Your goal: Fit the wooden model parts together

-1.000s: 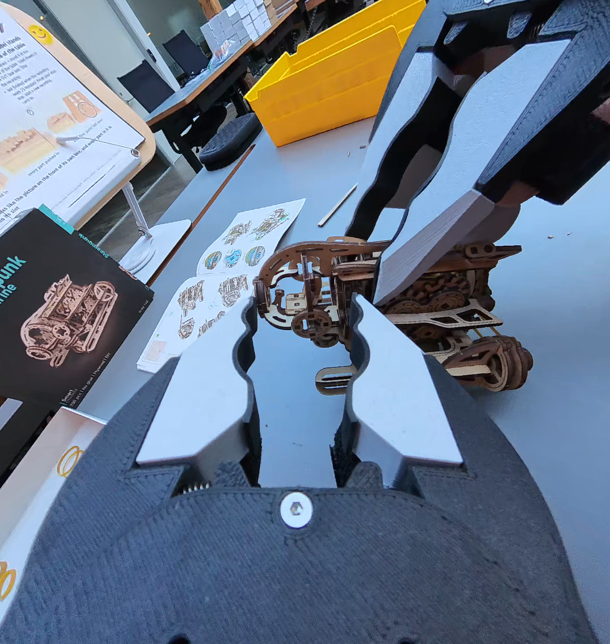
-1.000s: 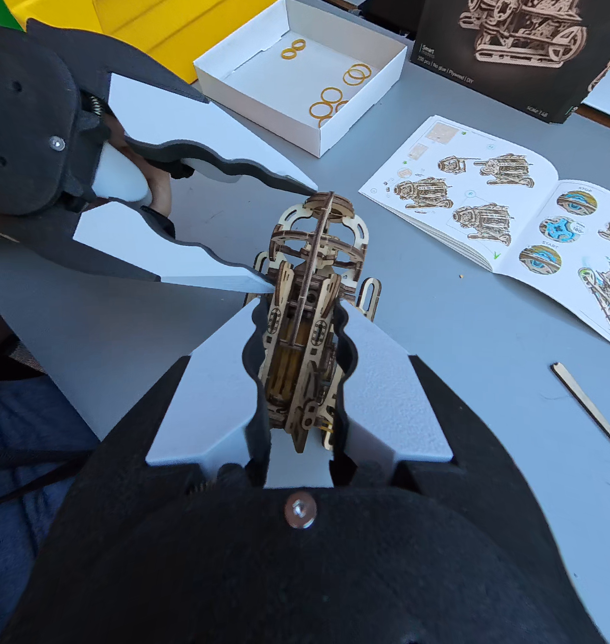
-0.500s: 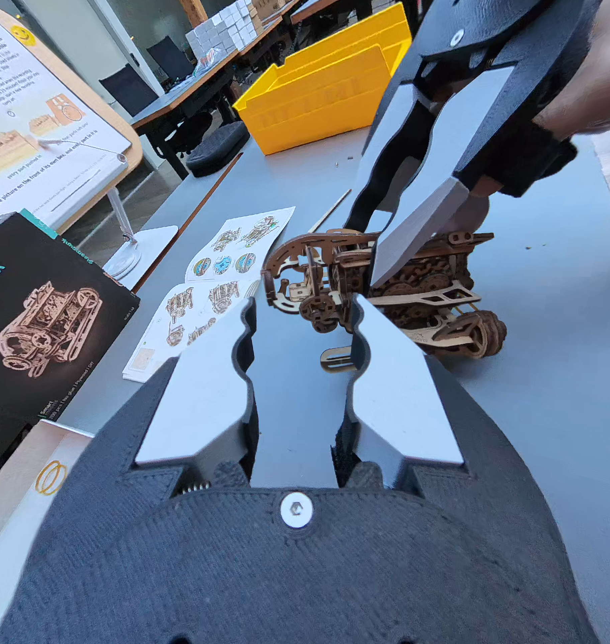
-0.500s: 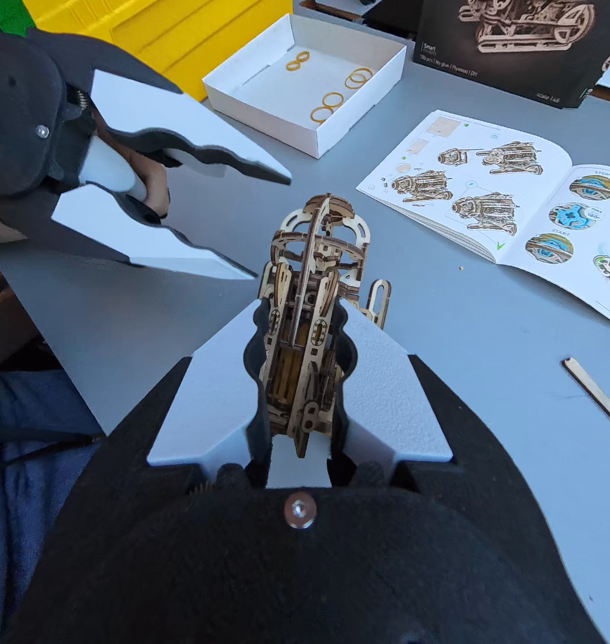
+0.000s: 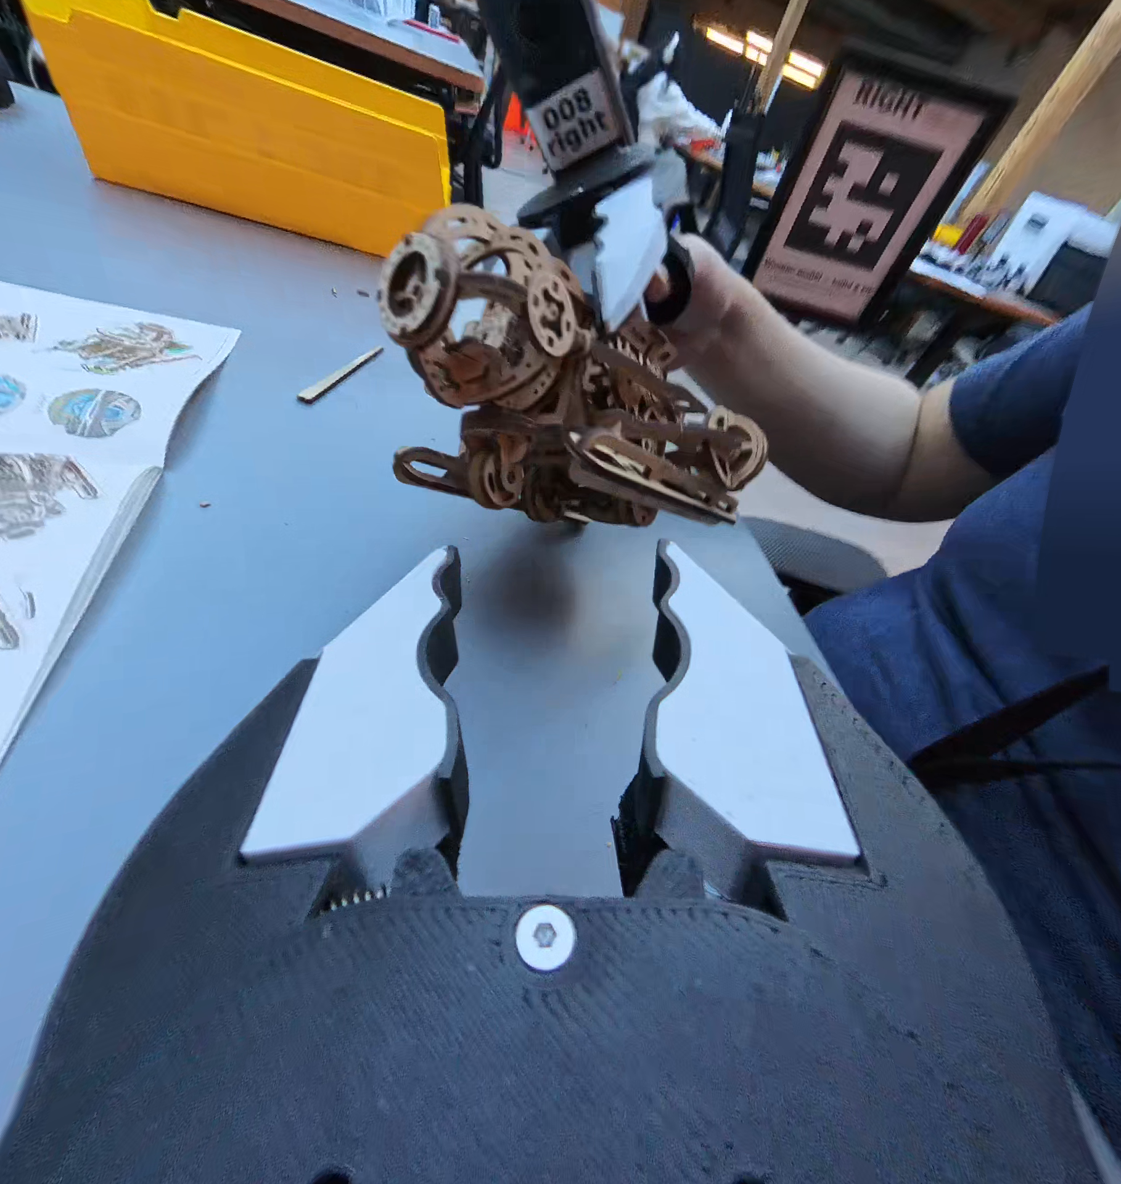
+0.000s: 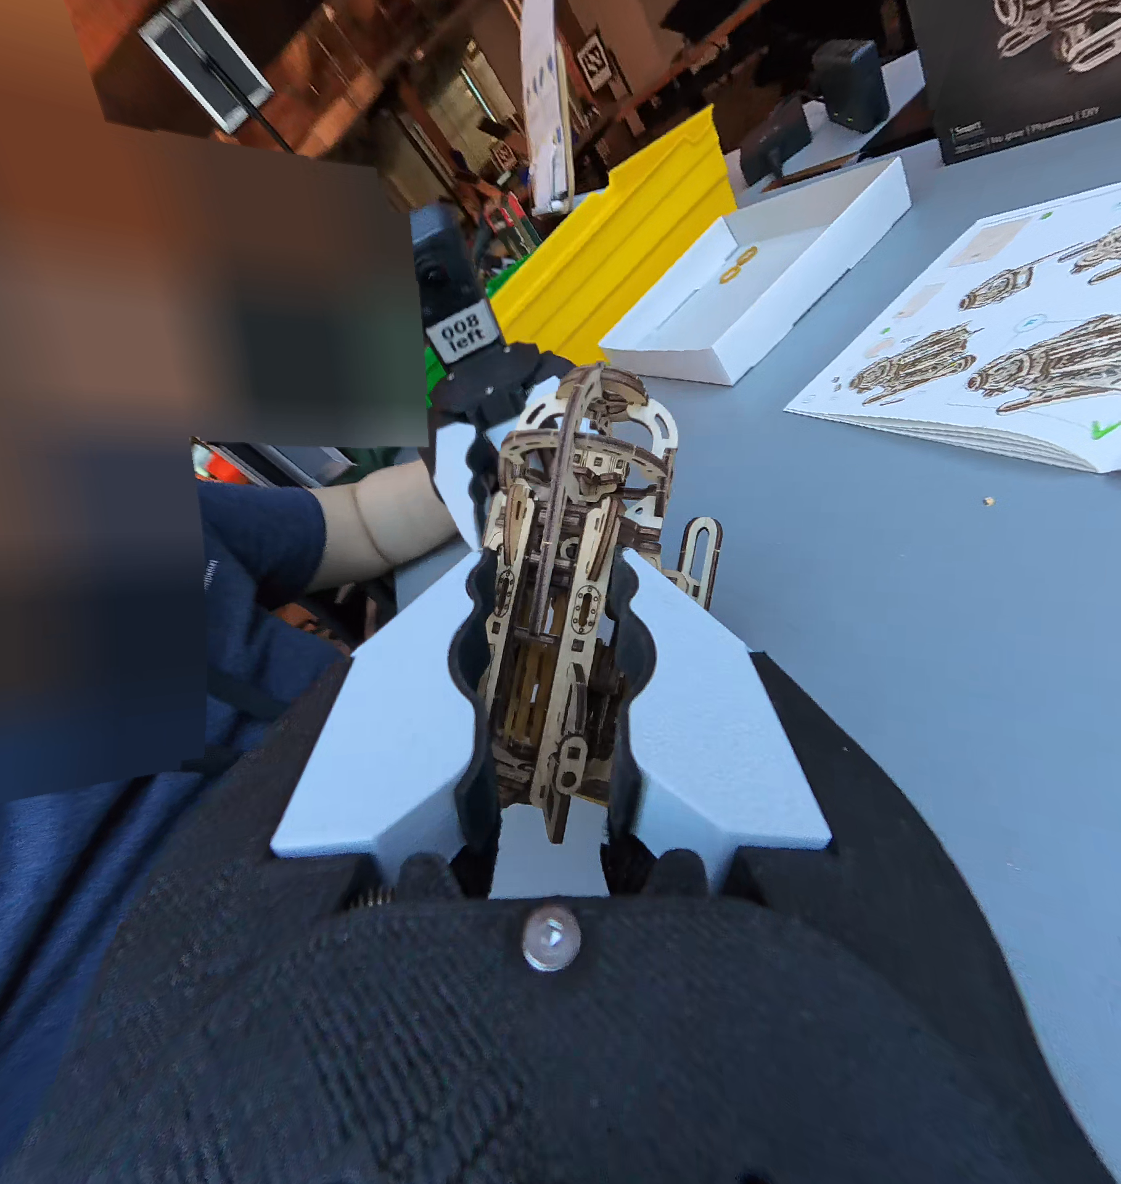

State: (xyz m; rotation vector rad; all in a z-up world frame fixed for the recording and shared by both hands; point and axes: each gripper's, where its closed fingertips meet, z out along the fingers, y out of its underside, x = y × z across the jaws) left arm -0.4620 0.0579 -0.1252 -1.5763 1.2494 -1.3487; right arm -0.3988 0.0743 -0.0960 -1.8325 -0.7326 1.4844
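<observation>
Left to right across the grey tabletop [image 5: 257, 576]: an open instruction booklet [image 5: 64, 410] lies at the left edge, a loose wooden strip [image 5: 340, 383] lies beyond it toward the far edge, where a yellow bin [image 5: 250, 134] stands, and the wooden model [image 5: 545, 384] is lifted clear of the surface near the tabletop's front right edge, tilted nose-down with its shadow beneath. The left gripper [image 5: 555, 564] is released, its jaws spread and empty, levelled just short of the model. The right gripper [image 6: 551, 564] is clenched on the model's rear body, both jaws pressing its side frames, while the caged front and a small looped tab project forward. The model is judged light but fragile: thin laser-cut plywood, stiff along the frames, brittle at gears, rings and tabs. A hold is best taken on the flat side frames, as here, not on the wheels or the curved cage. The right forearm [image 5: 820, 416] reaches in from the right, wrist bent downward; the left forearm [image 6: 378, 512] extends nearly level toward the model.
</observation>
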